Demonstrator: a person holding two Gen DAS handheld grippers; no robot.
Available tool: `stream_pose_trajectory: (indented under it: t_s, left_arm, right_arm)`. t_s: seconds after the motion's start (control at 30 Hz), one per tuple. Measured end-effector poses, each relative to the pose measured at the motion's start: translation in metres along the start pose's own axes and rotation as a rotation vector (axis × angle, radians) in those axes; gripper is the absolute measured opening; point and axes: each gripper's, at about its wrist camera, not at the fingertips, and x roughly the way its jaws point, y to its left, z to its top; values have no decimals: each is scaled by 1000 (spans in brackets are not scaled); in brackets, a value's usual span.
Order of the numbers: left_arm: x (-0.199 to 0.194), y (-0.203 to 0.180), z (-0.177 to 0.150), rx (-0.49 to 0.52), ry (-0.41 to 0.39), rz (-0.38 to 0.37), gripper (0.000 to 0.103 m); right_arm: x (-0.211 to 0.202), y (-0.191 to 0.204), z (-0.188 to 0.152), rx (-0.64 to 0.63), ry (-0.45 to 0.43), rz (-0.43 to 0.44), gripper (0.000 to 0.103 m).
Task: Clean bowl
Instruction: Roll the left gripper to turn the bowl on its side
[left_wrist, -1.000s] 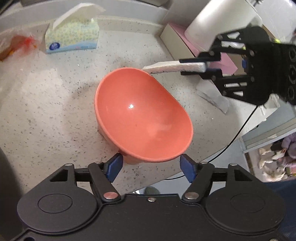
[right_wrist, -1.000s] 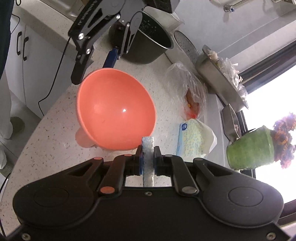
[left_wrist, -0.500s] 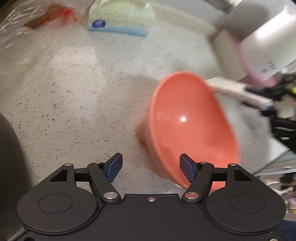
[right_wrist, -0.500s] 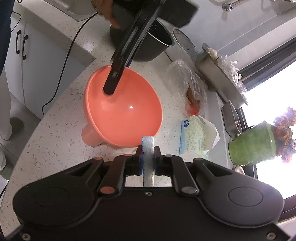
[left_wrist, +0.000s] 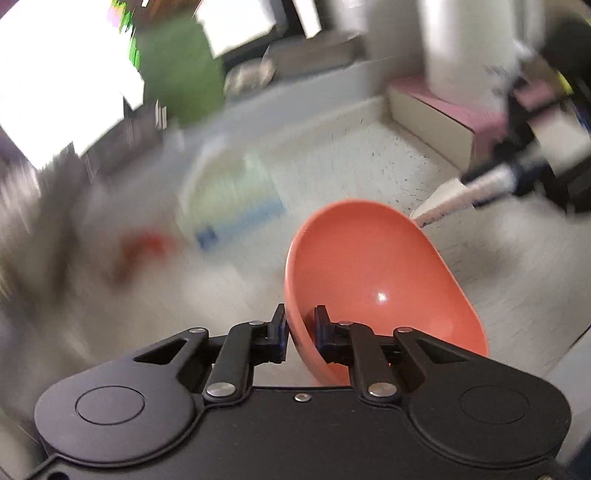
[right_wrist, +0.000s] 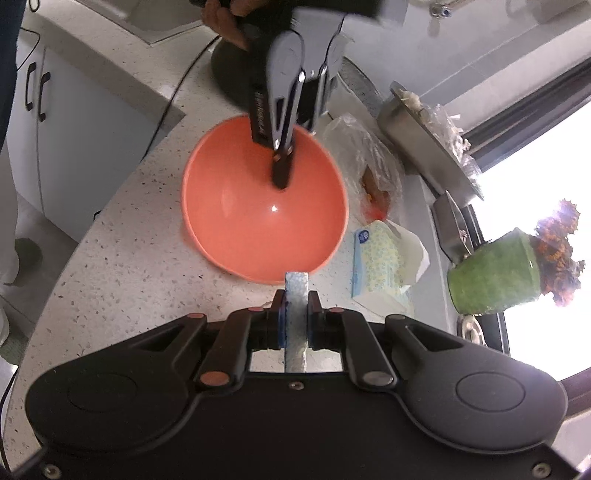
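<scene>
Two grippers set for wiping: bowl pinned, wipe ready.
Left gripper has its jaws clenched on the rim of the orange bowl, which sits on the speckled bench; right gripper grasps a folded wipe just outside the near rim. Next move likely: bring wipe into the bowl and rub while left steadies it.

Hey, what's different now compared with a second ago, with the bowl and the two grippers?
The left gripper swung round from straddling the bowl with open jaws and has clamped onto its rim, one finger inside and one outside. The bowl now sits more upright on the counter. The right gripper has stayed put, pinching the sponge just short of the bowl's rim.
</scene>
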Motion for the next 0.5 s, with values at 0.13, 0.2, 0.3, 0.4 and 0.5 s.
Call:
stream_pose_trajectory:
  t_s: [0.13,0.2,0.3,0.4,0.5]
  left_arm:
    - [-8,-50,-13,303,-95,192,10]
    - [-6,-71,-25,407,-118,247,10]
    - [-5,-79,-34,440,-142,298,10]
    - [-3,-82,-39,474,-154,324,10]
    - [-7,-85,-47,492,-166,352,10]
  right_arm:
    - [-4,0,2,20,-5,-15,11]
    - [-8,2,5,27,-15,-18,11]
    - [-16,7,13,36,-41,-8,11]
    - [-21,11,24,40,-72,-3,11]
    - [-27,11,38,60,-115,-13,11]
